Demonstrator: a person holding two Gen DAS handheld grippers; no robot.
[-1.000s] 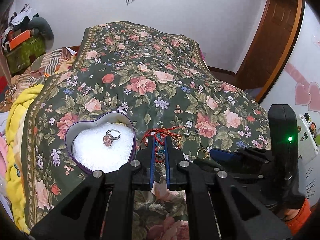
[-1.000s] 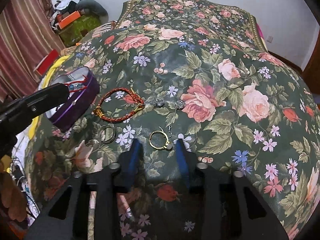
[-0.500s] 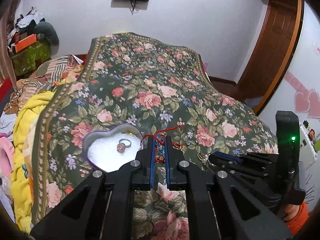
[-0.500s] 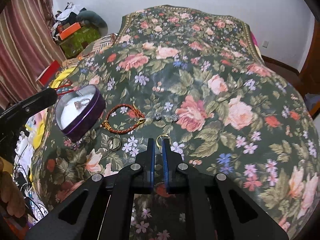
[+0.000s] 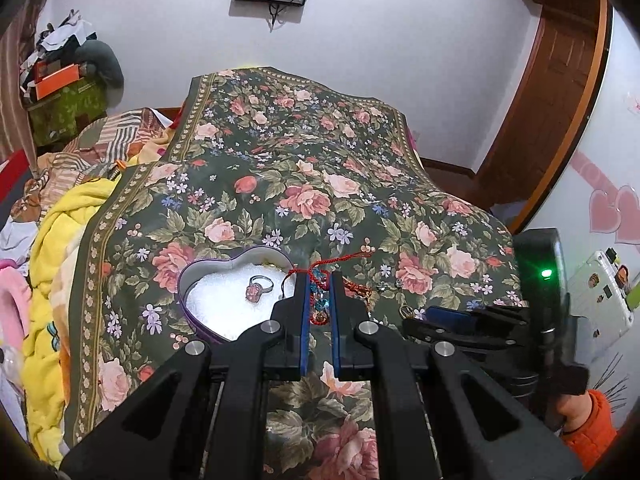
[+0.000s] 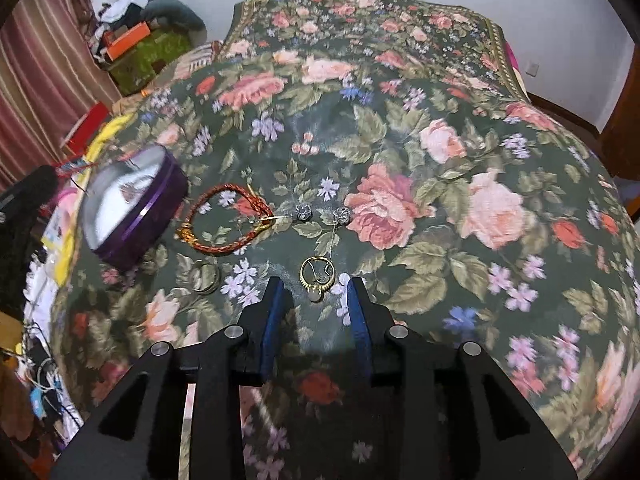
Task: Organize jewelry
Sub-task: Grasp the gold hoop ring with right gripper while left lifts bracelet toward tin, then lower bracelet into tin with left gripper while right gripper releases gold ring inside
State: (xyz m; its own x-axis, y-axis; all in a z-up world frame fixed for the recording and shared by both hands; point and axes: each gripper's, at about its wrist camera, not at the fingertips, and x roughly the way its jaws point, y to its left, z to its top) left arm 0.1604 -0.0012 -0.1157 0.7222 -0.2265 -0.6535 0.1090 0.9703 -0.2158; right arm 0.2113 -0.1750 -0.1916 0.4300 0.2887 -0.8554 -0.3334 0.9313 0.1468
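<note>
My left gripper (image 5: 319, 282) is shut on a red string bracelet with blue beads (image 5: 320, 305), held just right of the purple heart-shaped tin (image 5: 188, 276). A ring with a pink stone (image 5: 258, 290) lies on the tin's white lining. My right gripper (image 6: 316, 300) stands open low over the floral bedspread, its fingers either side of a gold ring with a pale stone (image 6: 316, 278). A red braided bracelet (image 6: 228, 220), two stud earrings (image 6: 303, 211) and a silver ring (image 6: 206, 278) lie on the cloth nearby.
The tin (image 6: 152, 216) sits at the bedspread's left side, close to a yellow blanket (image 5: 60, 240) and piled bedding. The floral bedspread (image 5: 304, 152) stretches far back to the wall. A wooden door (image 5: 552, 92) stands at the right.
The right gripper was open, shut half a second ago, and stands open again, now closer to the gold ring. The left gripper has risen and drawn back, still holding the string bracelet.
</note>
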